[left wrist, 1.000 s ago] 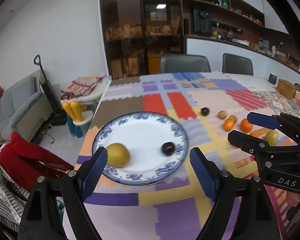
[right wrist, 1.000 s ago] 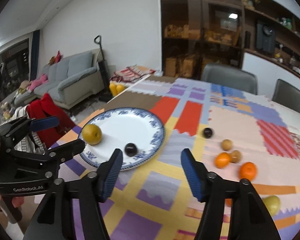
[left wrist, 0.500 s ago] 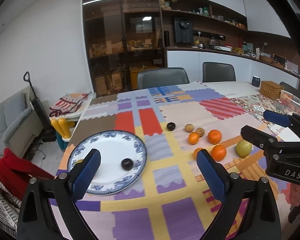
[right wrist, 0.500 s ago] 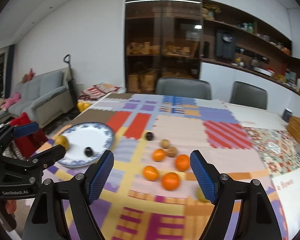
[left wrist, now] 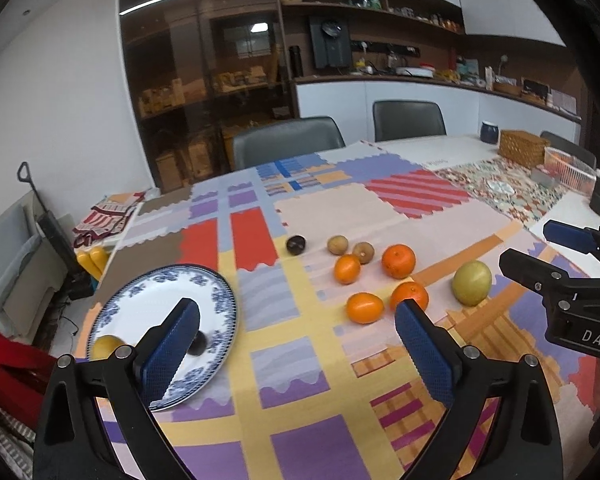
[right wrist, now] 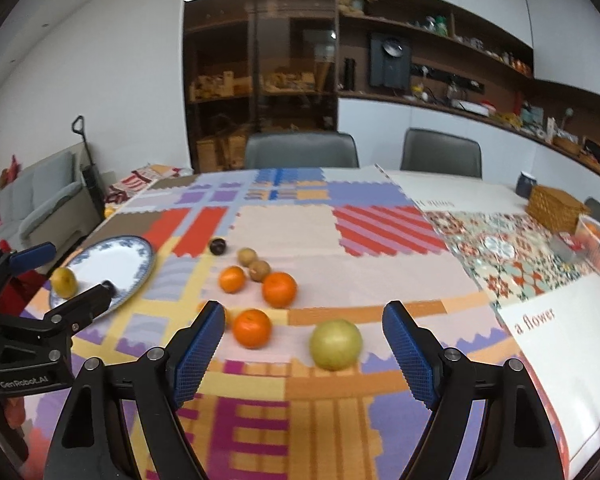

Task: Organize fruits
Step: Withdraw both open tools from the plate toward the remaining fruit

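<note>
Plate (left wrist: pixel 224 300): two fruits in. Surface (right wrist: pixel 380 276): eight fruits left. Left gripper (left wrist: pixel 296 344), right gripper (right wrist: pixel 304 352): fingers apart, empty.

White plate (left wrist: pixel 224 300) rimmed in blue flowers; beside it, orange tangerines (right wrist: pixel 279 289) on patchwork purple-yellow-red cloth (left wrist: pixel 300 360).

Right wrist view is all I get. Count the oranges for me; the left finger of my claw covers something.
Observer: Four. The hidden orange lies whole on the pale cloth just right of the yellow stripe, left of the orange nearest you.
Operator: Now tell me what the left claw is aimed at.
Observer: The left claw is open with only cloth between its fingers, the plate behind its left finger.
</note>
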`<state>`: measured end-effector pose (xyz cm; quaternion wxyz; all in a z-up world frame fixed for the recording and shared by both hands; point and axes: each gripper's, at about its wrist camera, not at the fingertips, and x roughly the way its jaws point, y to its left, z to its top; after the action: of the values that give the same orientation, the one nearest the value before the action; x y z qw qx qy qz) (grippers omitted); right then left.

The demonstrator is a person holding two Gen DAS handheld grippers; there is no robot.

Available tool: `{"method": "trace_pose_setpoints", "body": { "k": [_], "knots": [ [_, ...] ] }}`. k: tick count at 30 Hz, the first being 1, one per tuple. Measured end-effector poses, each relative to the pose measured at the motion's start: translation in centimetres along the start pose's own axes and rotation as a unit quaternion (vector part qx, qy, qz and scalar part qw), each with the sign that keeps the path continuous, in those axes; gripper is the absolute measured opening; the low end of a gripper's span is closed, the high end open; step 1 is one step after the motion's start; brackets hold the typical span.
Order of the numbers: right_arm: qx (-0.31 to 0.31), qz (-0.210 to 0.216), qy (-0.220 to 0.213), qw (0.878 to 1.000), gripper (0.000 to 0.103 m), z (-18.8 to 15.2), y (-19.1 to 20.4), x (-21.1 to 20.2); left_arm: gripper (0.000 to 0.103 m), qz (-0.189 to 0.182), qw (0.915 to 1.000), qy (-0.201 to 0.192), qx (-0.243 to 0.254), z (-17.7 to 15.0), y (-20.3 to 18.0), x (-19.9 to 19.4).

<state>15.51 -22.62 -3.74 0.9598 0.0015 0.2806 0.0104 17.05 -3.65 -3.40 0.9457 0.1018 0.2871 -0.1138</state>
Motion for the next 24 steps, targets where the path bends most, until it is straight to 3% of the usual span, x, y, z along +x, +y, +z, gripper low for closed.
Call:
{"method": "trace_pose_setpoints", "body": {
  "k": [24],
  "knots": [
    [0.033,-0.030,0.094,0.995,0.081,-3.1,-2.8,6.8,0.099,-0.058,0.9930,0.078,0.067,-1.6,-3.0,9.8]
  ]
}}
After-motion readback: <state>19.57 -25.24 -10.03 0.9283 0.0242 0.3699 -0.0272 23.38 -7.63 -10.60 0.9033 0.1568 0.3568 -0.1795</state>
